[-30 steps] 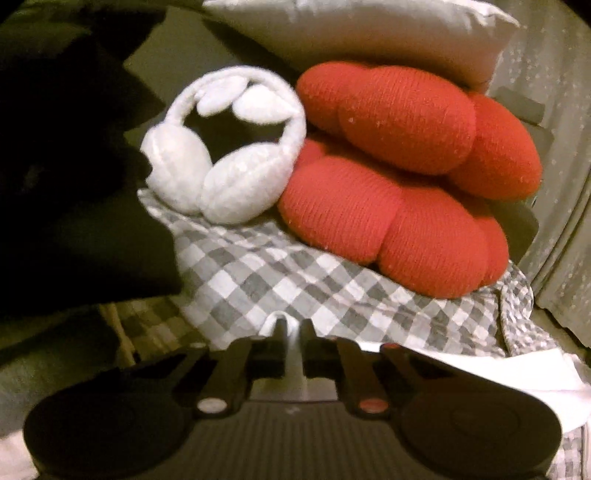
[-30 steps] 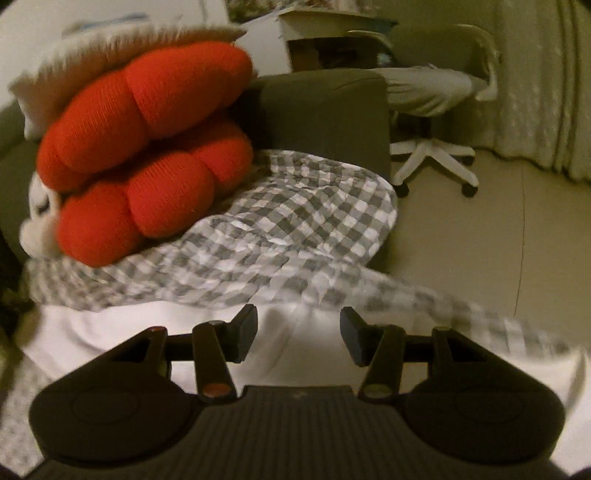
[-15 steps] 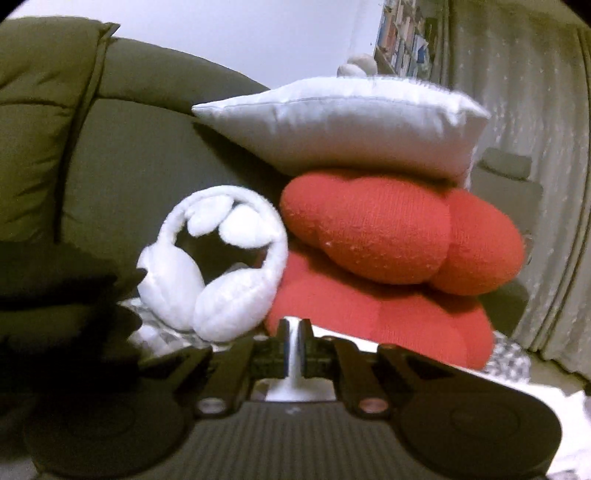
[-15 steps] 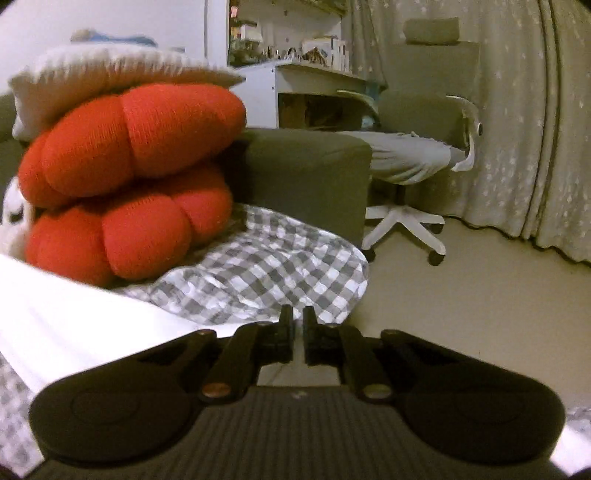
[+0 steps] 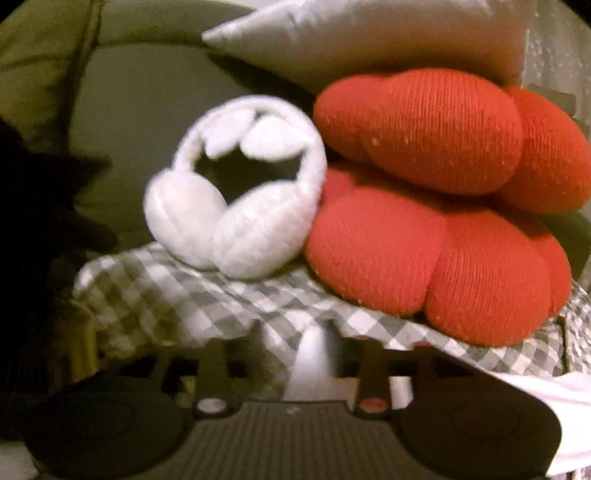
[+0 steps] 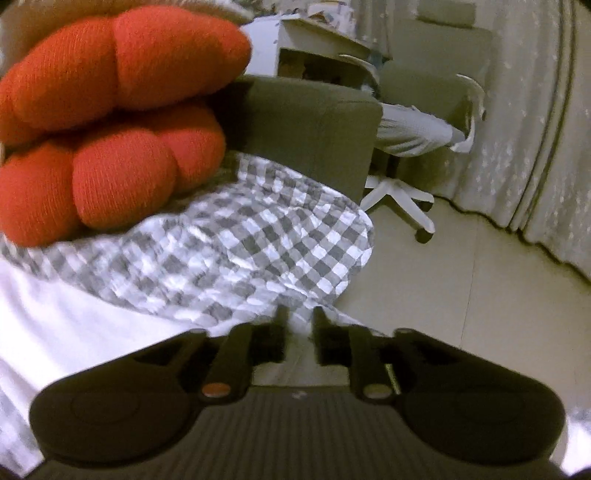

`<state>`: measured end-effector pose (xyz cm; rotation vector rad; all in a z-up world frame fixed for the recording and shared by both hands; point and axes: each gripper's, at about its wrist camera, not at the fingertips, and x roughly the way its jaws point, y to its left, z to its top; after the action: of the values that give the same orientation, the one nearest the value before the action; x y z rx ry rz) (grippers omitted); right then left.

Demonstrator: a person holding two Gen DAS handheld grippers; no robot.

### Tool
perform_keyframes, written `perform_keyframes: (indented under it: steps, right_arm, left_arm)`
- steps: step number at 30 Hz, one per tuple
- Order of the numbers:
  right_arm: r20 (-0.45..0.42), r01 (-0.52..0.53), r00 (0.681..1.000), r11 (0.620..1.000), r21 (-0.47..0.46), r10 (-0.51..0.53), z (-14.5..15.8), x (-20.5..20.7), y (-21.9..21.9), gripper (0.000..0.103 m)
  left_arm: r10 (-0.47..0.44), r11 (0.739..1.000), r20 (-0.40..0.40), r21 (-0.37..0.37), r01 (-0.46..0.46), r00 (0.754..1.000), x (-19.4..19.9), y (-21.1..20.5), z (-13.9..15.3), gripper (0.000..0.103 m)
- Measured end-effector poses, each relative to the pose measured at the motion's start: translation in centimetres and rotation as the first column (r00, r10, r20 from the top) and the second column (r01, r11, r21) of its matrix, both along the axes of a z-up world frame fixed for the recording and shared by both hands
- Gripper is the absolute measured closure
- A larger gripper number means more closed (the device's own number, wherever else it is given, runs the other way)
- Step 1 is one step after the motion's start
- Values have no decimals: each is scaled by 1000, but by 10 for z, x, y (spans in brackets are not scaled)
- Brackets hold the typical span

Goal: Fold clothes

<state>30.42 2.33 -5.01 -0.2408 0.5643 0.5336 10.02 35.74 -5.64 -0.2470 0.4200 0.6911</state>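
A white garment (image 5: 546, 398) lies over a grey-and-white checked cloth (image 5: 207, 295) on the sofa seat. My left gripper (image 5: 304, 347) is low over it and its jaws are opening. A raised fold of the white garment (image 5: 314, 354) stands between the fingers, and the pads are clear of it. In the right wrist view the white garment (image 6: 74, 332) spreads to the left over the checked cloth (image 6: 258, 240). My right gripper (image 6: 299, 332) sits at the garment's edge, its jaws opening with a narrow gap. Cloth shows behind that gap and is not pinched.
Two red knitted cushions (image 5: 424, 177), a white pillow (image 5: 369, 33) on top of them and fluffy white earmuffs (image 5: 236, 206) sit at the back of the green sofa (image 5: 140, 110). To the right are the sofa arm (image 6: 303, 133), an office chair (image 6: 417, 122), bare floor (image 6: 461, 295) and curtains (image 6: 535, 129).
Half a second ago both grippers were shut on the white garment; now both have their jaws apart. Both views have tipped down toward the seat. The right gripper stood open one second ago.
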Motion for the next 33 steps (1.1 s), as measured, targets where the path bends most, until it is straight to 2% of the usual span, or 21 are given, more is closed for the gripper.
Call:
perform_keyframes:
  steps: [1,3,6,9,11,15,19,23,25,26,28,33]
  right_arm:
    - [3,5,1000,1000,20,-5,4,-3,-4,46]
    - [10,14,1000,999,48,-14,12,-7,-13,46]
    - [15,29,999,997,67,-30,27,-13,-35,46]
    - [13,57,998,996,75,-58,35,-17,-62,46]
    - [7,84,996,993,78,-85,40,-19,-84,46]
    - [-19,150,989,985,88,-149,43,-25,-132,46]
    - [-47,197,980,976,96,-194,37,-37,-180,46]
    - [-108,227,970,971,69,-219,21,-47,-214,48]
    - [-146,225,966,973,52,-215,10,-48,-225,64]
    - [-161,225,963,974,34,-217,4,-46,-226,67]
    - [-147,212,967,977,20,-207,-3,-43,-227,71]
    - [-167,209,965,978,12,-204,-4,-12,-218,72]
  left_arm:
    - [-1,1000,10,13,1,1000,-2,-4,5,46]
    - [-27,999,26,26,26,999,-4,-15,17,39]
    - [-115,993,36,36,114,993,1,-38,34,34]
    - [-233,972,28,36,232,972,17,-71,48,27]
    - [-323,946,20,26,322,946,30,-95,52,24]
    - [-504,863,-7,26,504,864,58,-156,51,24]
    - [-660,749,-48,28,661,750,88,-217,43,27]
    - [-758,645,-134,-4,765,638,120,-264,23,44]
    - [-795,593,-186,-40,805,577,138,-285,11,55]
    - [-797,586,-207,-41,809,567,145,-292,6,61]
    - [-794,580,-248,-39,814,554,158,-303,-4,61]
    - [-782,595,-269,-56,801,562,188,-313,-2,59]
